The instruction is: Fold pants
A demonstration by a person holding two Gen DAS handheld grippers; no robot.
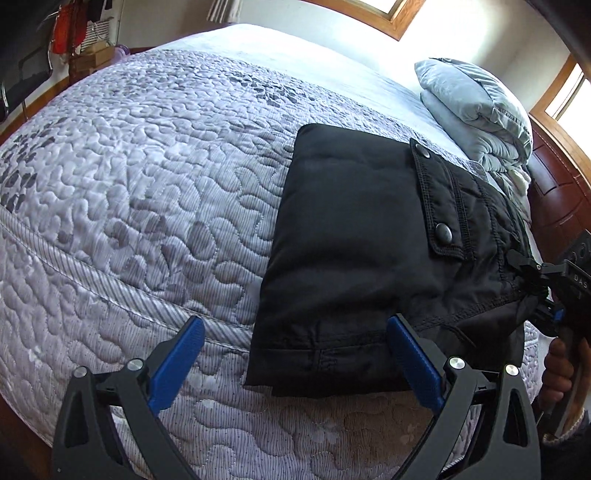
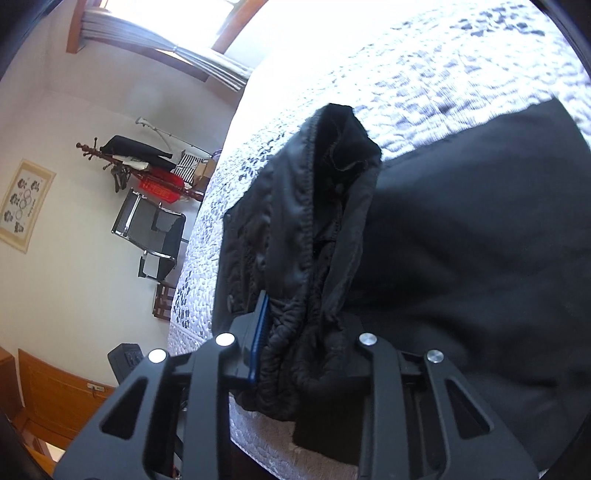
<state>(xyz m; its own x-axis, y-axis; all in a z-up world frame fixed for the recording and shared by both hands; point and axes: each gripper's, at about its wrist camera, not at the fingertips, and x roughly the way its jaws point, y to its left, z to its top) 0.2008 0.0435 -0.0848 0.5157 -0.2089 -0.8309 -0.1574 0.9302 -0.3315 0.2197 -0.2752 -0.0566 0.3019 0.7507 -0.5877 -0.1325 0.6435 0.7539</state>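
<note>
Folded black cargo pants [image 1: 354, 236] lie on the quilted bedspread [image 1: 147, 184] at the bed's near edge. The right gripper [image 2: 299, 354], its body lettered "DAS", pinches a bunched fold of the pants' right-hand edge. The left gripper [image 1: 295, 354] stands wide open, holding nothing, its right finger [image 1: 413, 362] over the pants' near hem.

Big bed [image 1: 155, 177] fills room, grey bumpy quilt on top. Folded grey blanket pile [image 1: 476, 110] at 2 o'clock. Wood-framed windows [image 1: 391, 14] at 1 o'clock, bright sun coming in. White walls. Coat rack [image 2: 147, 170] and black chair [image 2: 151, 229] at 9 o'clock, picture [image 2: 26, 205] beside them.
</note>
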